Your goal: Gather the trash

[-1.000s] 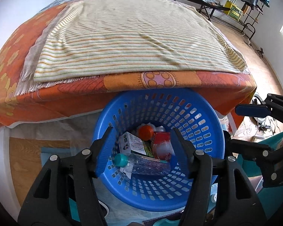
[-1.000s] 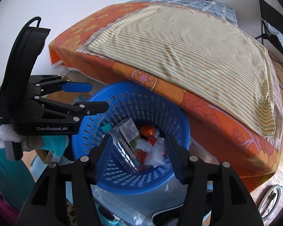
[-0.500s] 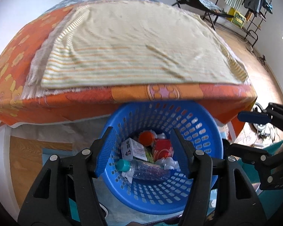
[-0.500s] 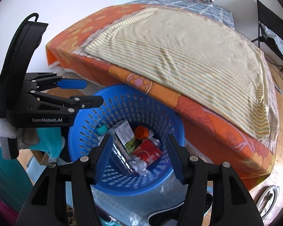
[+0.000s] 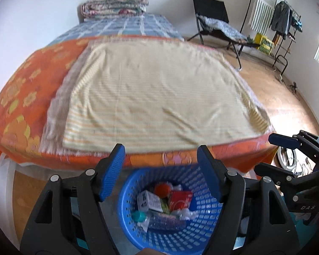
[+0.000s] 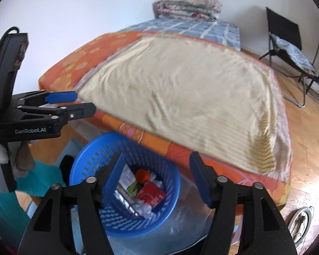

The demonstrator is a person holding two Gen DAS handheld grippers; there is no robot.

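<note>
Now, taking it left to right: my left claw [image 5: 161, 155] hangs with its blue pads spread wide, nothing between them; its jaws have just been opening further. Looking down through it, the blue basket [image 5: 204, 231] sits on the floor at six o'clock, right against the foot of the bed [image 5: 21, 97]. Inside the basket lies the trash: a clear plastic bottle [image 5: 159, 220] with a teal cap at about seven o'clock, a white carton [image 5: 148, 200] above it, an orange cap [image 5: 162, 189] toward twelve, a red packet [image 5: 180, 199] at about two, and crumpled white tissue [image 5: 186, 213] at four. Over the bed's orange cover lies a pale striped cloth [image 5: 155, 97], blurred. A folded quilt [image 5: 114, 5] rests at the bed's far end at eleven o'clock, and a black folding chair [image 5: 214, 23] stands at one o'clock on the wooden floor.

Further right, my right claw [image 6: 157, 161] is likewise spread and empty, its jaws having just been opening too. From its camera the basket sits at seven o'clock, and my left claw shows at nine o'clock, well apart from it. Neither claw touches the basket or anything in it.
</note>
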